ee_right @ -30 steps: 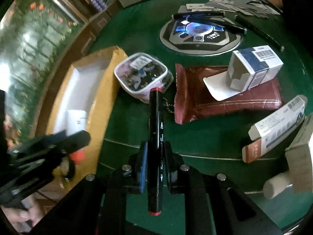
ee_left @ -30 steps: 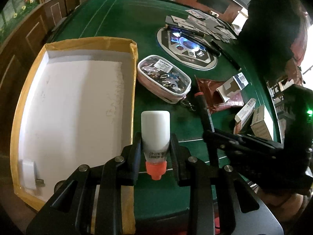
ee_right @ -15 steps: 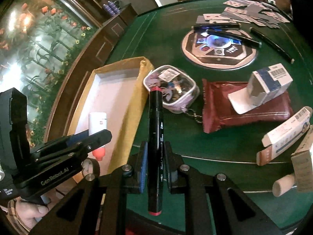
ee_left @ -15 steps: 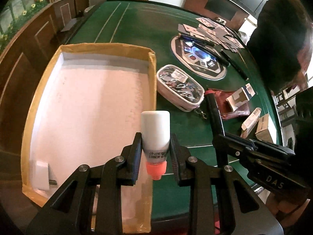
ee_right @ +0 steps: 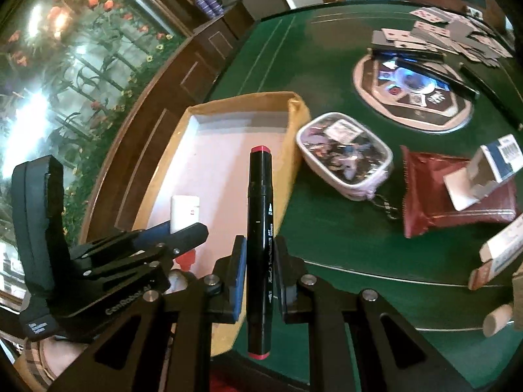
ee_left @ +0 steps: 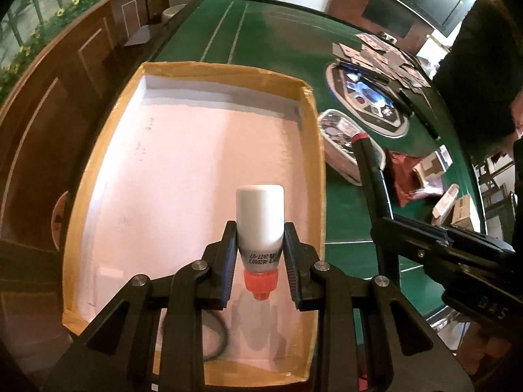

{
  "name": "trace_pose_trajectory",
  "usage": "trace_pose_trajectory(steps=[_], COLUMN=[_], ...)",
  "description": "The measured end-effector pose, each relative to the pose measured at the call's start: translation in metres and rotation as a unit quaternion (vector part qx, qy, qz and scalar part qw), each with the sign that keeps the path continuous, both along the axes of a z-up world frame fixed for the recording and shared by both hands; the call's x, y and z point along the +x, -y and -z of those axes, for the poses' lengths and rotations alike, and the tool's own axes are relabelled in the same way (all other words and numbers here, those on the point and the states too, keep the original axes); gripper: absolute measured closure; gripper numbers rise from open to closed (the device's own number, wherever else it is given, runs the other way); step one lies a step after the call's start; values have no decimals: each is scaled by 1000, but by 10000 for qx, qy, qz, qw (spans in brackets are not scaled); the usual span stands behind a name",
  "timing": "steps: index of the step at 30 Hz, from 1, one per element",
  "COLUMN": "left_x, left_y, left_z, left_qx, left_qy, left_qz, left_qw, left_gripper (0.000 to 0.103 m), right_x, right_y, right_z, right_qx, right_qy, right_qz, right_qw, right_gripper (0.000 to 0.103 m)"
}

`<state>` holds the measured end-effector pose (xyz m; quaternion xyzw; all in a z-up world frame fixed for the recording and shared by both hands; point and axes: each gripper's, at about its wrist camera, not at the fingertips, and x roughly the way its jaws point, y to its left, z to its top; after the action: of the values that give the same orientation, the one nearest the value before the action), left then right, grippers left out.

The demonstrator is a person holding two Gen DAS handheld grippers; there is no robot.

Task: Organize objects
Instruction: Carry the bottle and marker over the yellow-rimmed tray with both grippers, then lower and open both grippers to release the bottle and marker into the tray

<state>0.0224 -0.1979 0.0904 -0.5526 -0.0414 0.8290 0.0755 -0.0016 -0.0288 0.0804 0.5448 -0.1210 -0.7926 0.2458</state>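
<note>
Bottle [ee_left: 260,220], cap toward us, pinched in our left gripper [ee_left: 260,258] directly above the box [ee_left: 313,150]; right gripper [ee_right: 260,277] clamps the marker [ee_right: 260,228] beside it.

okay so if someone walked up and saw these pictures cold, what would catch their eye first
Probably the two held things: the left gripper is clamped on a small white bottle with an orange-red cap, hanging over the pale floor of the yellow-rimmed box. The right gripper pinches a black marker with red ends above the box's near edge. Behind, the green table is scattered with a clear pouch, a dark red packet and playing cards.
</note>
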Motion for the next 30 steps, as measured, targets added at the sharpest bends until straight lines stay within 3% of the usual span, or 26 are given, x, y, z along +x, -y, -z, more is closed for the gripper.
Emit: trace_pose_trajectory(steps=[13,30], left_x=[-16,-20], left_y=[64,67], left_z=[20,51], left_qx=[-127,-376], left_qy=[255,380], left_qz=[-276,155], left_qw=[9992,9984], left_gripper=[76,76], right_x=[-3,5], right_y=[69,89], right_z=[7,56], right_qx=[-115,338], right_qy=[112,412], right_qz=[-268,-285], right_qw=[9995,9982], right_gripper=[89,89])
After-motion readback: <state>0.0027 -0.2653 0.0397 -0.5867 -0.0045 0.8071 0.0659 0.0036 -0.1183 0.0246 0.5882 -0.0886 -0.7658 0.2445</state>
